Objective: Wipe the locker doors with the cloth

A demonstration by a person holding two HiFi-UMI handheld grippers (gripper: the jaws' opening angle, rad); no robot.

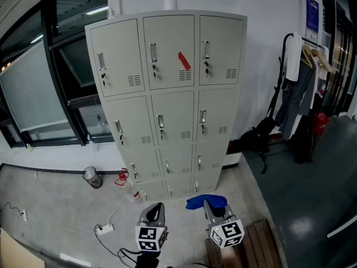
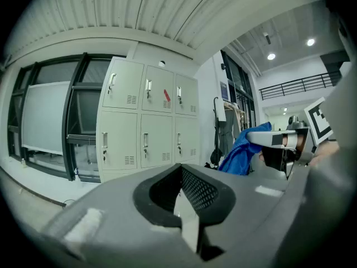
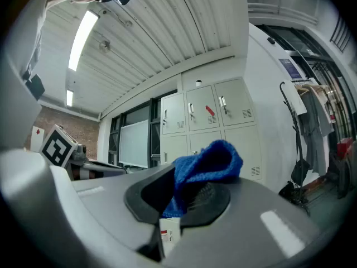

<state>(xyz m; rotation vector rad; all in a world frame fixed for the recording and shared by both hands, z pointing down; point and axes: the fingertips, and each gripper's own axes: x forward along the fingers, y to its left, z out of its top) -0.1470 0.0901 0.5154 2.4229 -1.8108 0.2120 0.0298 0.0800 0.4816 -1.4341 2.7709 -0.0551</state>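
Head view: left gripper (image 1: 155, 211) and right gripper (image 1: 215, 210) are held low at the near edge, side by side, both well short of the locker (image 1: 167, 94).
Locker: pale grey, standing against the far white wall, with three columns of four doors, each with a handle and a vent.
Doors: all appear closed; a red tag (image 1: 184, 61) sits on the top middle door.
Cloth: the blue cloth (image 1: 205, 201) is bunched at the tips of the right gripper, on the side toward the locker, and is apart from the doors.
Right tongs: the right gripper view shows the jaws closed on a fold of the blue cloth, with the rest heaped over the pads.
Left tongs: the left gripper view shows the jaws drawn together at the tips with nothing between them.
Top of locker: a white object with a dark cap (image 1: 170, 0).
Right of locker: a coat rack (image 1: 301, 71) hung with clothes, and a dark bag (image 1: 257, 137) on the floor below it.
Left of locker: a dark-framed window (image 1: 44, 82).
Floor, left: a round container (image 1: 92, 177) near the locker's foot, and a white power strip (image 1: 104, 228) nearer, with its cable.
Near right: wooden slats (image 1: 262, 244) just beside the right gripper.
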